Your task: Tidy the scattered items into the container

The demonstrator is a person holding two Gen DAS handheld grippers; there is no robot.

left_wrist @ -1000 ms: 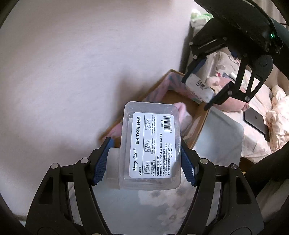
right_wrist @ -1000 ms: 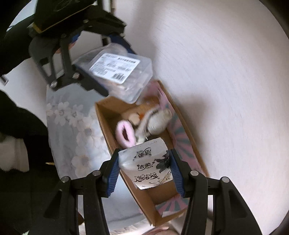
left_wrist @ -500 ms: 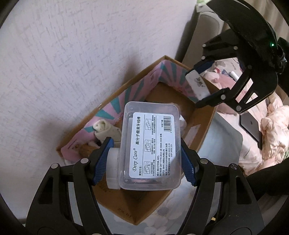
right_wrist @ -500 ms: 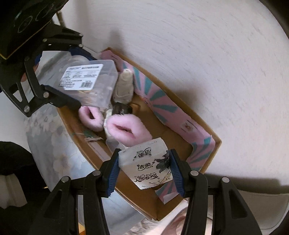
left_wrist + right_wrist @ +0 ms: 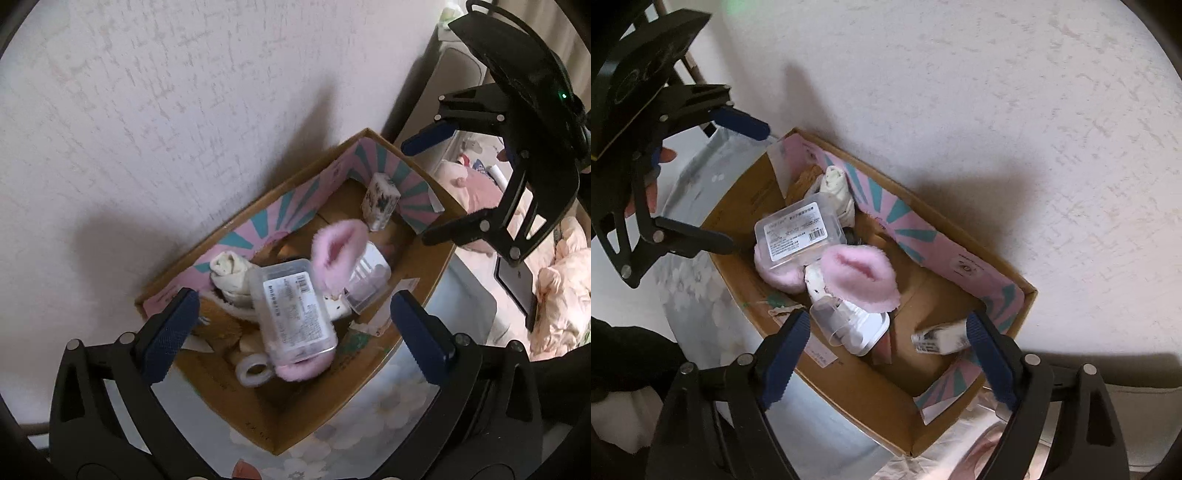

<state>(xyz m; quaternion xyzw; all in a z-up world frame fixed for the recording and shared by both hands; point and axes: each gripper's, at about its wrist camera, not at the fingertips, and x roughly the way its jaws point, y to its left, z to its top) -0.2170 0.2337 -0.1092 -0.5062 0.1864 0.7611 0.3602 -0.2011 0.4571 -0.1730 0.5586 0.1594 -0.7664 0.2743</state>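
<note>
1. Both claws spread, empty: left claw (image 5: 295, 328), right claw (image 5: 890, 354), both over the box (image 5: 417, 295).
2. Floss case (image 5: 293, 314) lies in the box under the left claw, long axis along its fingers; tissue pack (image 5: 942, 338) lies at the far end, nearer the right.
3. Clear hard plastic, pink fluffy slippers (image 5: 862, 277), corrugated card.

Left black two-finger gripper with blue pads (image 5: 295, 332) spread wide, empty, pointing down. Right black two-finger gripper with blue pads (image 5: 890, 354) likewise spread, empty. Bare fingers (image 5: 652, 184) behind left gripper's frame.
</note>
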